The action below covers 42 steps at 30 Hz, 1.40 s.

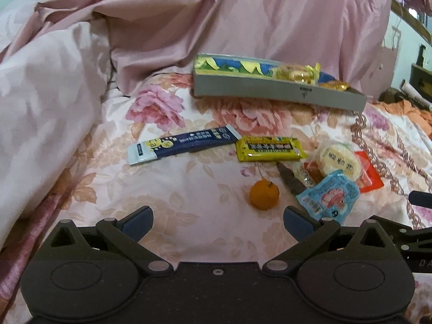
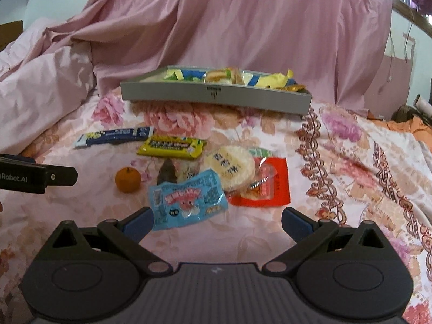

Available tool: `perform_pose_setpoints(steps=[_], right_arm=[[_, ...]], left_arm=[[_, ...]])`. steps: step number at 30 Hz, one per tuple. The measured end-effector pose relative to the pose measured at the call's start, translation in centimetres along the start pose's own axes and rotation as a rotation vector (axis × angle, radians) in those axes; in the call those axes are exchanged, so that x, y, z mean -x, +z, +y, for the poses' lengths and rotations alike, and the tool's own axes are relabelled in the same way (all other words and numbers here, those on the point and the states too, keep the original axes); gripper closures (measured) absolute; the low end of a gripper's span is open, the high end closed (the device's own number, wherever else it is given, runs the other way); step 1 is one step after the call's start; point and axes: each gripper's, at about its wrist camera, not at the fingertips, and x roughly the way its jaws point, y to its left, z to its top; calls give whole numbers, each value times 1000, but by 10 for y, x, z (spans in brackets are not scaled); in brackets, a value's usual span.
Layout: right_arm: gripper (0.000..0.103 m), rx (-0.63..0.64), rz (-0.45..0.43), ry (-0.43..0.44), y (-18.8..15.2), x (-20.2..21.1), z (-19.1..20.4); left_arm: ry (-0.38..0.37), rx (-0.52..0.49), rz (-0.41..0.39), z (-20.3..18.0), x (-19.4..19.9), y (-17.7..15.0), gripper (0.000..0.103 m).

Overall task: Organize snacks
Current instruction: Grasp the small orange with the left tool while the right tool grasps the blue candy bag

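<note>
The only legible writing is "Robot.AI" on the black body of the left gripper (image 2: 37,178); the packet print is too blurred to read. Six loose snacks lie on the floral pink bedspread (image 1: 189,189): one long navy-and-white stick sachet (image 1: 183,143), one yellow rectangular wrapper (image 1: 270,149), one small orange fruit (image 1: 264,194), one round pale rice cracker in clear film (image 2: 229,168), one light-blue foil packet (image 2: 187,198) and one red flat packet (image 2: 272,186). One grey shallow tray (image 2: 216,95) holding several wrapped snacks sits behind them, before pink draped fabric (image 2: 243,27). Both the left gripper (image 1: 217,216) and the right gripper (image 2: 216,217) gape wide, holding nothing.
</note>
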Motion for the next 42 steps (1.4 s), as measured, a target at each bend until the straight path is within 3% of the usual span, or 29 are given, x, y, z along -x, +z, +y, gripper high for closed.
perform_pose_setpoints(steps=[13,19,30,35,40,42], right_arm=[[0,2,43,16,-8,-23,2],[0,26,37,41,-6,-36,5],[0,146,0,150,3,-61,14],[0,211,2,148,-2,-72,27],[0,191,12,168,-2,-80,25],[0,182,12,170,-1,-81,25]], left_arm=[[-1,-34,16,3,-21,-1,1],[-57,24,50,1,-42,2,1],[-154,-23,49,-8,-73,15,1],[-164,-24,59,-10,-87,19,1],[-173,-44,59,-12,-93,18,1],[-177,-55,58,-13,-94,17,6]])
